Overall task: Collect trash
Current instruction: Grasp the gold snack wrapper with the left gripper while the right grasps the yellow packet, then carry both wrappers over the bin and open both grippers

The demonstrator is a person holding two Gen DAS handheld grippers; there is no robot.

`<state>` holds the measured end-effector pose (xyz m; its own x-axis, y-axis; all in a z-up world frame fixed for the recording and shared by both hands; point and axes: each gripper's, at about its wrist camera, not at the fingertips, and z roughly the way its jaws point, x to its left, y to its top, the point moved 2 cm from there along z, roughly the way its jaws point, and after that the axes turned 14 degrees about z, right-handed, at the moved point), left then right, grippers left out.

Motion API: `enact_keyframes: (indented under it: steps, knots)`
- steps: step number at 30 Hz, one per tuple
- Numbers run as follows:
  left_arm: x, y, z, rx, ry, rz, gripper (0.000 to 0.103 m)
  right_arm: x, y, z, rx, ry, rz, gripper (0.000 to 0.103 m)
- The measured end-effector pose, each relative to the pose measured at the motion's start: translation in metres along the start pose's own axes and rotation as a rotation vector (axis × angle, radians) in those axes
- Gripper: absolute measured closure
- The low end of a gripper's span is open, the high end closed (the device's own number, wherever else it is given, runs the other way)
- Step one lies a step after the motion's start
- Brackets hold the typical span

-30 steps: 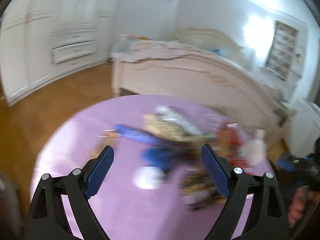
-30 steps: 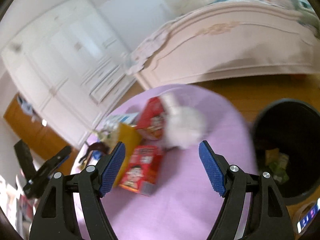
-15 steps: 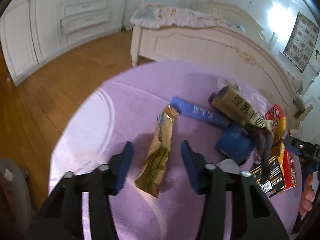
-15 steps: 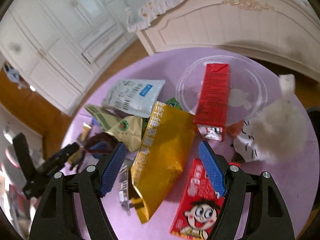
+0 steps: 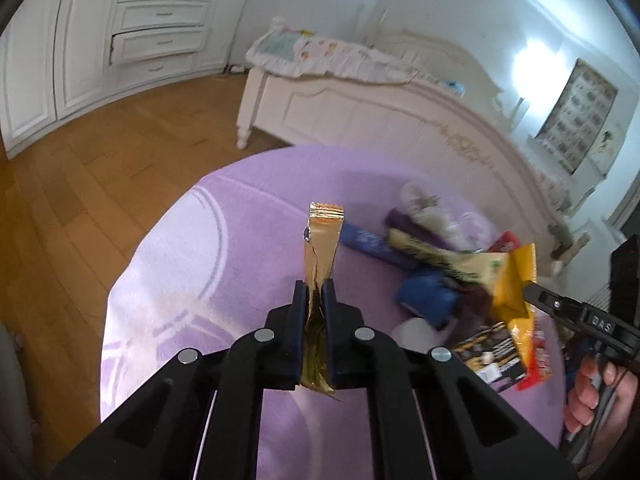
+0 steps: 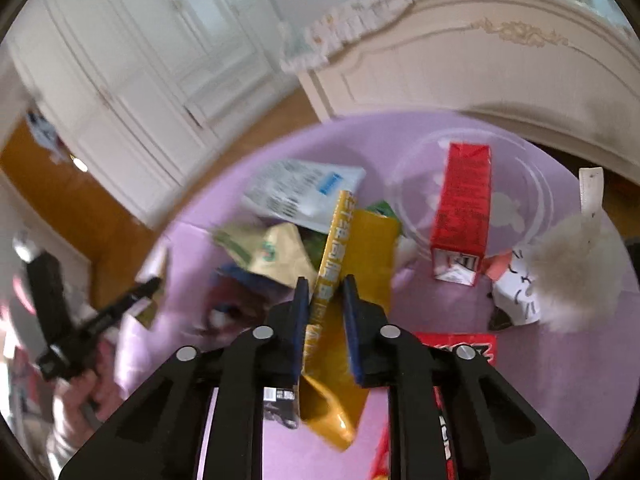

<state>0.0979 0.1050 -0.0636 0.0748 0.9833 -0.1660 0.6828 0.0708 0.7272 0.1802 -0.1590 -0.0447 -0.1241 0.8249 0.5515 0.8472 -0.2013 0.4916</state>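
Jaws of the left gripper (image 5: 316, 292) have just been closing and now pinch a gold wrapper (image 5: 322, 240) between the blue pads (image 5: 329, 300). The wrapper stands up past the fingertips, its crimped end farthest out, and its lower end hangs back between the black arms. Under and ahead of this gripper spreads a round purple cloth (image 5: 192, 248). To its right lies a heap of trash: a blue packet (image 5: 368, 240), a dark blue crumpled piece (image 5: 426, 296) and a white lump (image 5: 412, 330), all blurred. Farther right the right gripper (image 5: 528, 288) grips a yellow bag (image 5: 514, 280), with a hand (image 5: 592, 392) behind it. Beyond the cloth stand a cream bed (image 5: 360, 108) and white cabinets (image 5: 120, 40) on a wooden floor (image 5: 80, 184).

Jaws of the right gripper (image 6: 324, 292) have also just been closing and now clamp the yellow bag (image 6: 368, 248) edge-on; the bag rises ahead of the fingertips and droops back below them. Just left of it lie a pale green pouch (image 6: 272, 256) and, beyond, a white pouch (image 6: 296, 192). To the right a red carton (image 6: 464, 208) lies on a clear lid (image 6: 408, 176), with a fluffy cat toy (image 6: 560, 280) farther right and another red pack (image 6: 460, 348) close under the right arm. Far left, the left gripper (image 6: 150, 286) holds the gold wrapper (image 6: 154, 276), seen small and blurred.
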Motion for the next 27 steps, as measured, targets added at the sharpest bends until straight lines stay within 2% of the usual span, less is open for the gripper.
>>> enact_keyframes:
  steps: [3, 6, 12, 19, 27]
  knots:
    - [-0.015, 0.002, -0.017, -0.048, -0.031, 0.006, 0.094, 0.003, -0.003, -0.026, -0.075, 0.05, -0.008, 0.091]
    - [-0.037, 0.01, -0.032, -0.095, -0.072, 0.022, 0.094, 0.001, -0.005, -0.057, -0.163, 0.065, -0.022, 0.091]
    - [-0.111, 0.022, -0.04, -0.137, -0.206, 0.116, 0.094, -0.037, -0.004, -0.125, -0.329, 0.068, -0.007, 0.091]
    - [-0.215, 0.033, 0.001, -0.089, -0.349, 0.25, 0.094, -0.114, 0.0, -0.179, -0.45, -0.01, 0.092, 0.091]
    - [-0.324, 0.037, 0.058, -0.008, -0.491, 0.356, 0.094, -0.219, 0.004, -0.216, -0.516, -0.099, 0.255, 0.091]
